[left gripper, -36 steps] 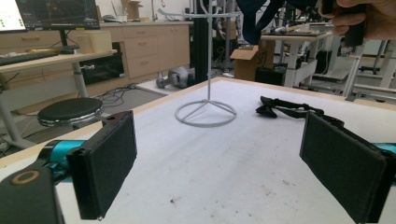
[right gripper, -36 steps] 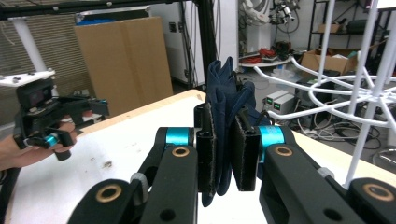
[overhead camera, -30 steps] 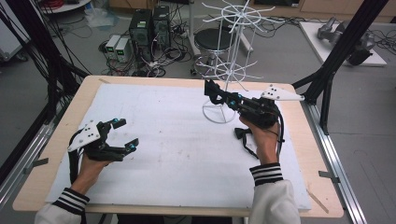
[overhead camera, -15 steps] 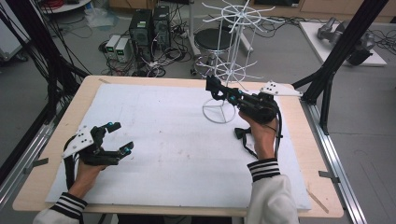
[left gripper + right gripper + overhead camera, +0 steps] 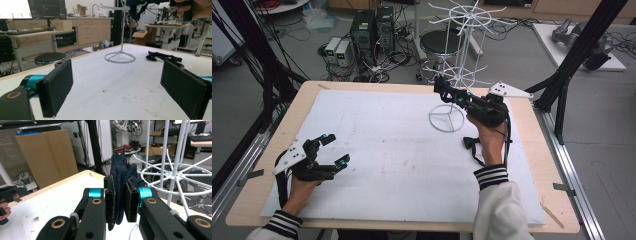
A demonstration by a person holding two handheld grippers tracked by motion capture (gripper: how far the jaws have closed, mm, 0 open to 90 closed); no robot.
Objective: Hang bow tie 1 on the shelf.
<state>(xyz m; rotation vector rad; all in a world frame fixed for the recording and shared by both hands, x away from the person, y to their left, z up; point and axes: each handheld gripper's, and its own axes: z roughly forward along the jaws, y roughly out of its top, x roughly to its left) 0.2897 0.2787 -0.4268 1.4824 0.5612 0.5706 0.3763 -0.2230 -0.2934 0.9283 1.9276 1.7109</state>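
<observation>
My right gripper [image 5: 441,86] is shut on a dark blue folded cloth [image 5: 120,168], which sticks up between its pads [image 5: 111,202]. It hovers at the back right of the table, right beside a white wire display rack [image 5: 463,52] whose round base [image 5: 447,119] stands on the mat. The rack's rods and hoops [image 5: 175,171] are close on the right in the right gripper view. My left gripper [image 5: 337,149] is open above the table's front left, with nothing between its pads [image 5: 56,87]. The rack's base [image 5: 120,56] lies far ahead of it.
A white mat [image 5: 387,145] covers the wooden table [image 5: 307,95]. A black strap-like item [image 5: 471,143] lies on the mat below the right hand, also seen as a black strap-like item [image 5: 162,56]. A stool [image 5: 439,42], computers and cables stand behind the table.
The right gripper has lifted slightly and moved farther back toward the rack with the cloth. The left gripper has drifted a little nearer the front edge, still open.
</observation>
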